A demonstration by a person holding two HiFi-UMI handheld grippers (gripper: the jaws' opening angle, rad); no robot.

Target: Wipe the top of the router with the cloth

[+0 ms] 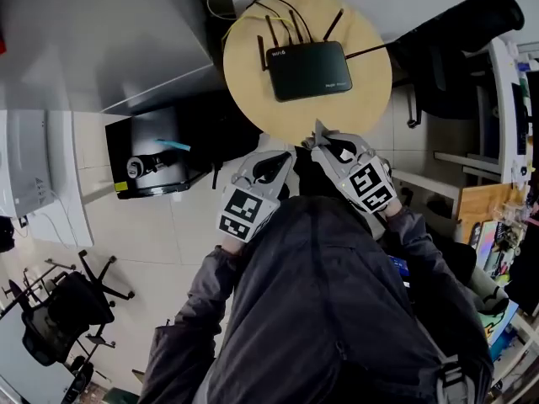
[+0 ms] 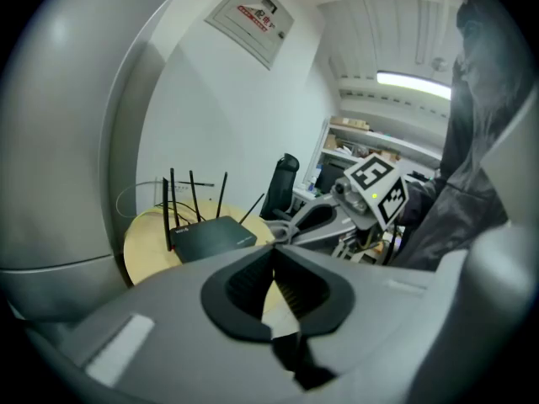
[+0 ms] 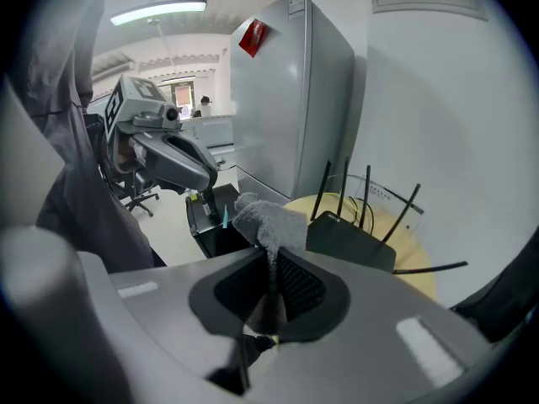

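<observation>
A black router (image 1: 308,70) with several antennas lies on a round wooden table (image 1: 370,91). My right gripper (image 1: 324,141) hovers at the table's near edge, short of the router, shut on a grey cloth (image 1: 319,130). In the right gripper view the cloth (image 3: 265,217) bunches up out of the gripper (image 3: 271,257), with the router (image 3: 349,241) just beyond. My left gripper (image 1: 289,152) is beside it over the floor, off the table's near left edge. In its own view the left gripper (image 2: 272,255) has its tips together and holds nothing. The router (image 2: 210,236) is ahead.
A black box (image 1: 152,162) stands on the floor left of the table, beside a grey cabinet (image 1: 101,32). A black chair (image 1: 455,32) and shelving (image 1: 505,99) are to the right. An office chair (image 1: 67,305) is at the lower left.
</observation>
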